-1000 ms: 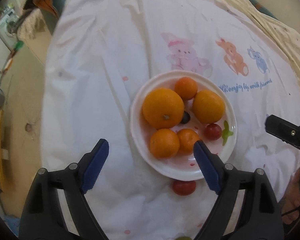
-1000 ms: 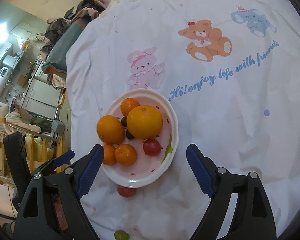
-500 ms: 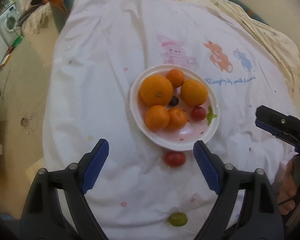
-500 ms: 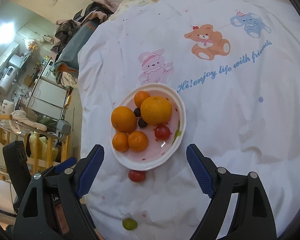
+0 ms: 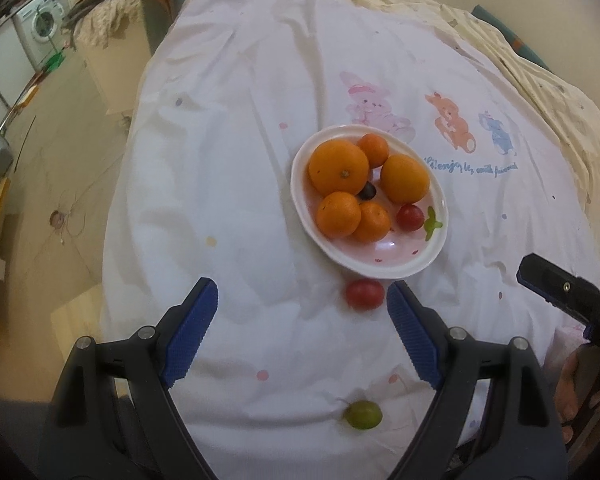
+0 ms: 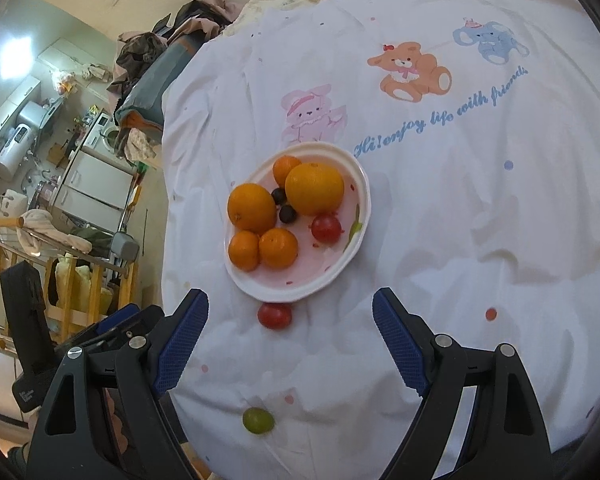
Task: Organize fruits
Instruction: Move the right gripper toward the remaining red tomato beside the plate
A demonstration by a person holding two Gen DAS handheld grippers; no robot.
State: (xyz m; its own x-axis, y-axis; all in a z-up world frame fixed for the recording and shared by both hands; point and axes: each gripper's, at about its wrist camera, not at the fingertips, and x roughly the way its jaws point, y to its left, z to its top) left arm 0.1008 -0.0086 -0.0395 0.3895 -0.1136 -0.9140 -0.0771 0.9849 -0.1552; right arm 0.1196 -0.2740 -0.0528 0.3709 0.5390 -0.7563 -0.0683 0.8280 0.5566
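Hand-held gripper (image 5: 302,310) above red tomato (image 5: 364,294)

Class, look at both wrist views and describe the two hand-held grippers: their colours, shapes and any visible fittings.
The left gripper and the right gripper look alike: each has two black plastic arms that fork apart, with silver round rivets on the arms. The jaws carry blue ribbed pads with a saw-toothed inner edge. In the left wrist view, the other gripper's black arm shows a small screw. No cables or sleeves are visible.

Soft even indoor daylight, bright window glare (image 6: 14,54) at upper left of the right wrist view, faint shadows under the glossy white plastic plate (image 5: 380,268) (small highlight inside), strong fisheye bending, dark vignetted corners, slightly blurred edges
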